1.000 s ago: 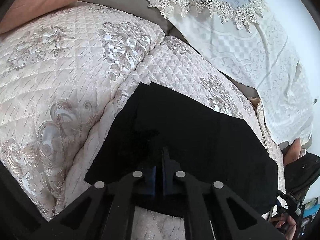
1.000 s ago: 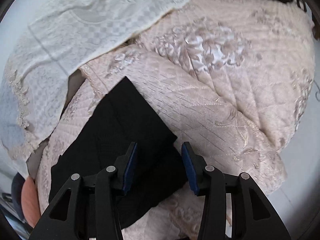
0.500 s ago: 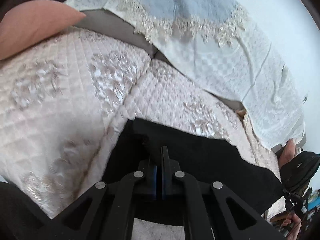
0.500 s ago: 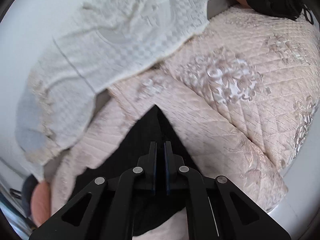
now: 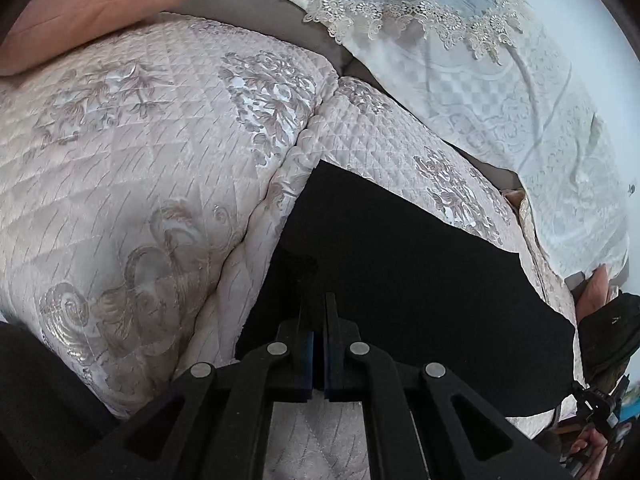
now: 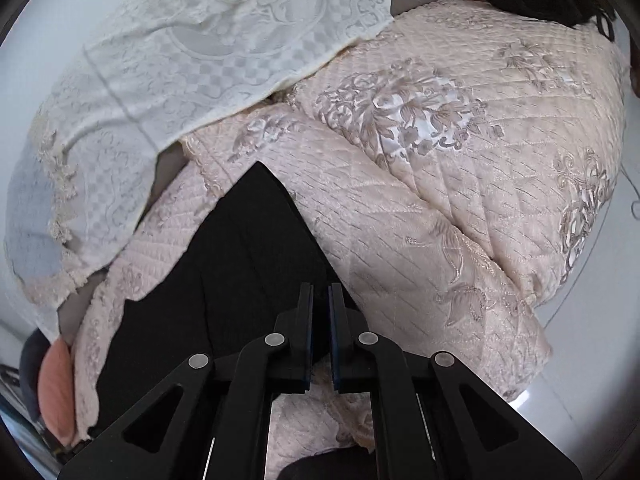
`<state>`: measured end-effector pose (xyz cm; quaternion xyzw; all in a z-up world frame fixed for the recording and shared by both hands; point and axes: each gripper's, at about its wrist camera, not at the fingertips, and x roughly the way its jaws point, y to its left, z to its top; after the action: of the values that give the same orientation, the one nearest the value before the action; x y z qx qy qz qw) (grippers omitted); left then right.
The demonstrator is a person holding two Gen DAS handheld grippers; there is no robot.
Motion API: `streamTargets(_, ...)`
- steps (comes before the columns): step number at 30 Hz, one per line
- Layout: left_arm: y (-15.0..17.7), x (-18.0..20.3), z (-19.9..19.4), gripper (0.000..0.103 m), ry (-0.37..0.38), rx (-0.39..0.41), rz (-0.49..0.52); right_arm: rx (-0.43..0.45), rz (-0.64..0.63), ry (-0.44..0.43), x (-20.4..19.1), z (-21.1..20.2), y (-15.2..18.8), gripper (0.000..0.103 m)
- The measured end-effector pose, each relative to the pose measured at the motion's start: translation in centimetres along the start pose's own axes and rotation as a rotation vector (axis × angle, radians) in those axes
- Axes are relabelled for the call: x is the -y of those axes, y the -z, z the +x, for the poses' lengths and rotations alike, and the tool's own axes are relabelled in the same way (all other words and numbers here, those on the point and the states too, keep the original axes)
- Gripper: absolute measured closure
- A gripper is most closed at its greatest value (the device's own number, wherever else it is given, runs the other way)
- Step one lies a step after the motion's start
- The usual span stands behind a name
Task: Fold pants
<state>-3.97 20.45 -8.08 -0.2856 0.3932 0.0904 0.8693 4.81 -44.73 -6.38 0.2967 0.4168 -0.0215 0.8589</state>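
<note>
The black pants (image 5: 400,272) lie flat on the quilted sofa cover (image 5: 140,152), a dark slab running from my left camera's centre out toward 4 o'clock; in the right view the same pants (image 6: 224,280) stretch from centre down to 8 o'clock. The cloth is so dark that I can barely read any seam or fold line, only one faint ridge in the right view.

My left gripper (image 5: 316,312) has its fingers pressed nearly together at 6 o'clock, tips over the near edge of the pants. Black on black, I cannot tell whether any fabric is pinched between them. My right gripper (image 6: 320,300) shows the same: fingers drawn close with a thin slit between, tips at the pants' edge where it meets the quilt, grip unclear.

Beyond the pants, a white lace throw (image 5: 500,92) drapes the sofa back at 1 o'clock in the left view. A salmon cushion (image 5: 92,8) sits at 11 o'clock, cut off by the frame. At 4 o'clock something dark is mostly out of view and I cannot identify it.
</note>
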Motion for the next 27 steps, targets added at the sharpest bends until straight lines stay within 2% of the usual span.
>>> streamTargets(2,0.1,0.1,-0.2,0.099,0.001,0.0,0.007,-0.009,-0.013,0.016,0.0,0.2,0.2,0.093)
streamTargets(5,0.2,0.2,-0.5,0.097,0.002,-0.009,0.037,-0.006,-0.059,0.062,-0.5,-0.2,0.3,0.083)
streamTargets(7,0.2,-0.2,-1.0,0.094,-0.017,-0.005,0.042,0.027,-0.116,0.126,-1.3,-1.0,0.2,0.081)
streamTargets(9,0.0,-0.7,-1.9,0.094,-0.028,0.018,0.035,0.076,-0.165,0.148,-2.2,-2.2,0.0,0.077)
streamTargets(13,-0.9,-0.7,-3.5,0.095,-0.121,0.088,0.058,0.155,-0.287,0.114,-5.4,-3.4,-0.4,0.068)
streamTargets(15,-1.7,0.0,-3.8,0.095,-0.119,0.112,0.077,0.138,-0.346,0.089,-7.4,-2.2,-0.6,0.067)
streamTargets(19,-2.8,3.3,-2.5,0.095,-0.056,0.109,0.137,0.093,-0.464,0.064,-11.2,2.1,-0.7,0.067)
streamTargets(22,-3.3,6.4,-0.6,0.095,-0.016,0.099,0.198,0.072,-0.49,0.062,-12.5,4.9,-1.6,0.067)
streamTargets(27,-3.8,10.1,3.2,0.094,0.015,0.066,0.282,0.029,-0.457,0.172,-11.2,8.8,-3.6,0.067)
